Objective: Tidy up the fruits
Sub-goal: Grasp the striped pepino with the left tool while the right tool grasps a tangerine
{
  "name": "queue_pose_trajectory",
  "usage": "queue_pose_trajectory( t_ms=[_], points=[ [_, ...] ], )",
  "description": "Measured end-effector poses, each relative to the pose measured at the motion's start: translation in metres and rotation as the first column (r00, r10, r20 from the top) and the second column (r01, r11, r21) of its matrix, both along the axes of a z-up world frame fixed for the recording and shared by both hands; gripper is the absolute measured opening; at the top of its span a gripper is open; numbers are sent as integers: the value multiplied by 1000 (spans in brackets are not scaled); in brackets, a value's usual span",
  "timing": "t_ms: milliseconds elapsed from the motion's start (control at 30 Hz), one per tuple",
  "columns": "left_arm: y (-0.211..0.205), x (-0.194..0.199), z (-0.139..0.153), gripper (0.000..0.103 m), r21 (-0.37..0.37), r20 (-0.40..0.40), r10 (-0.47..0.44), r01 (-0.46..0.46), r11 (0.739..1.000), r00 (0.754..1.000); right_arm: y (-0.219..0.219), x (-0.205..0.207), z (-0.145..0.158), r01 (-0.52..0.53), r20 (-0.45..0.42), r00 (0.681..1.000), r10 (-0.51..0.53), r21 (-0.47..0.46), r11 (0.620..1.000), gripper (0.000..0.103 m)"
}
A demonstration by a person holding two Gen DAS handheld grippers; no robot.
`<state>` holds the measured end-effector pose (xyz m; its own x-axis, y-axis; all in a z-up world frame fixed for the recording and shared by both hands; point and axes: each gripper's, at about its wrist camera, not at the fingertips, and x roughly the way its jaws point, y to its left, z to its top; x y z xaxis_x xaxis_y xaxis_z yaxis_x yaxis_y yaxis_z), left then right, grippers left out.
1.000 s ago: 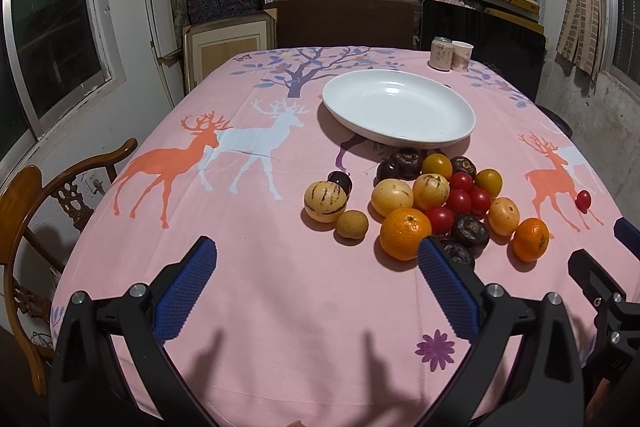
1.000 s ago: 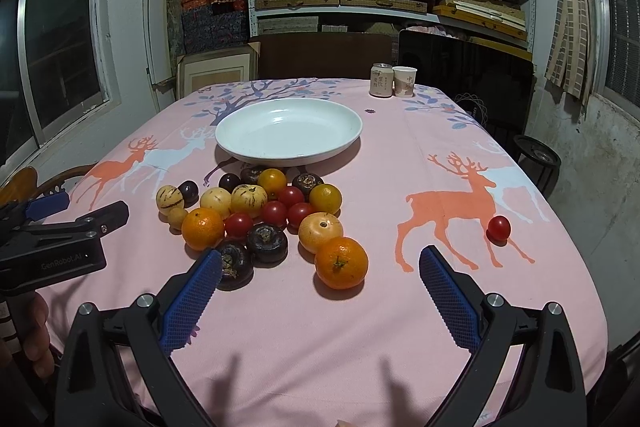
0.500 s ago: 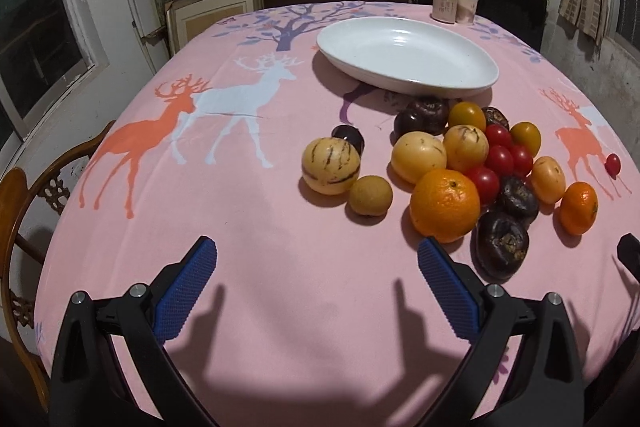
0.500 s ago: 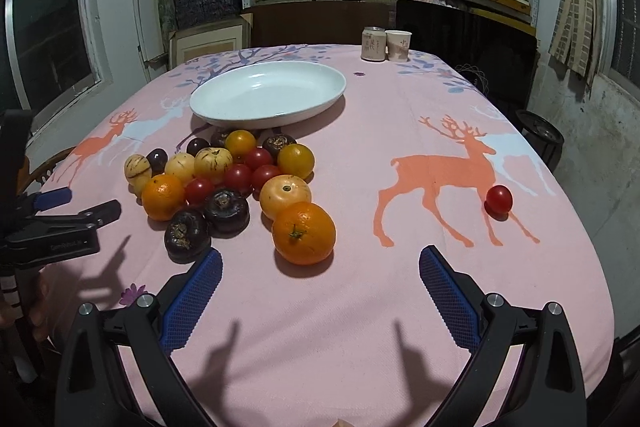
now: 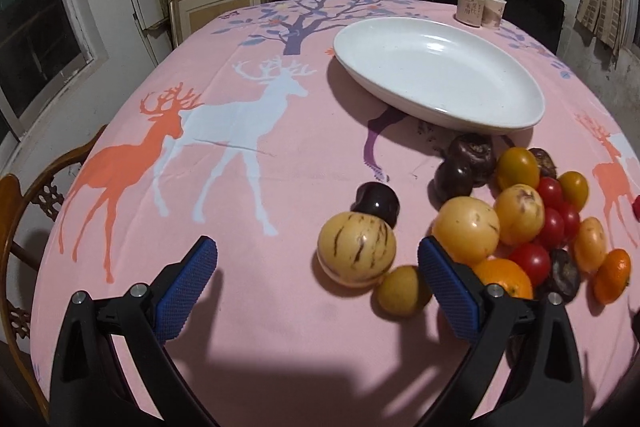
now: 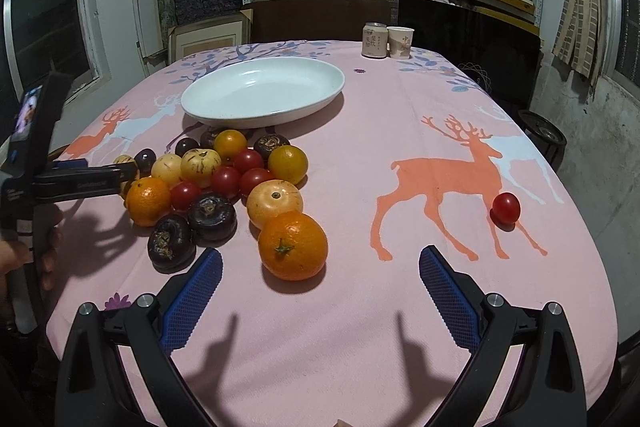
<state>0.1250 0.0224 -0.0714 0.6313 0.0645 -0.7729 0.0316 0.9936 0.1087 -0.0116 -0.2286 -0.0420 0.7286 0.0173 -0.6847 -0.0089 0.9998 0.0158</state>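
Pink deer tablecloth (image 5: 248, 307) is bearing loose fruit before the plate (image 5: 436, 75); my left gripper (image 5: 318, 285), open and just narrowing, is flanking the firm striped melon (image 5: 356, 247), best gripped mid-girth.

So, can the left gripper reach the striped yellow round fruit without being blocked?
Probably yes. The left gripper is open, and the striped yellow round fruit lies just ahead between its fingers. Only the small tan fruit touching it crowds the right finger.
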Motion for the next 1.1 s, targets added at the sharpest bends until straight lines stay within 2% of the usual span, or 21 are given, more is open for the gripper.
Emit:
queue_pose_trajectory(
  t_ms=[33,67,100,133,167,300,333,400,567,733,933,1000,1067,1100],
  points=[
    [1,1,-1,75,-24,-1,-8,8,1000,1000,1,-1,1,-8,5,1000,8,-3,1000,99],
    [5,1,-2,64,-87,2,-37,37,996,999,2,-1,1,-10,8,1000,10,-8,1000,98],
    [10,3,-4,48,-172,-9,-63,60,983,998,2,0,2,-8,11,1000,8,-13,1000,98],
    [13,4,-5,47,-208,-15,-68,64,976,998,2,1,2,-4,11,1000,4,-11,1000,98],
    [12,5,-6,46,-200,-13,-74,70,977,997,1,1,2,0,9,1000,0,-8,1000,98],
    [-8,-4,-4,43,-98,26,-154,156,983,988,-1,4,0,7,-9,1000,-7,3,1000,98],
    [-11,-6,-4,40,-80,31,-164,166,983,986,-2,5,0,9,-13,1000,-9,6,1000,98],
    [-14,-7,-4,40,-67,31,-178,180,981,984,-2,5,-1,11,-19,1000,-10,8,1000,98],
    [-16,-15,0,40,-62,47,-183,186,981,982,-4,6,-2,8,-34,999,-7,17,1000,98],
    [-4,-34,17,40,-94,106,-170,180,979,980,-1,9,-2,-11,-43,999,12,26,1000,97],
    [2,-54,26,40,-74,133,-155,166,983,979,10,21,-8,-45,-65,997,45,1,999,97],
    [3,-55,26,40,-69,132,-152,162,984,980,13,26,-12,-43,-76,996,41,-20,999,93],
    [5,-57,26,40,-67,132,-150,160,985,980,16,31,-17,-57,-100,994,54,-24,998,78],
    [5,-58,26,40,-70,134,-148,158,985,980,16,34,-20,-58,-116,992,55,-24,998,74]
  ],
)
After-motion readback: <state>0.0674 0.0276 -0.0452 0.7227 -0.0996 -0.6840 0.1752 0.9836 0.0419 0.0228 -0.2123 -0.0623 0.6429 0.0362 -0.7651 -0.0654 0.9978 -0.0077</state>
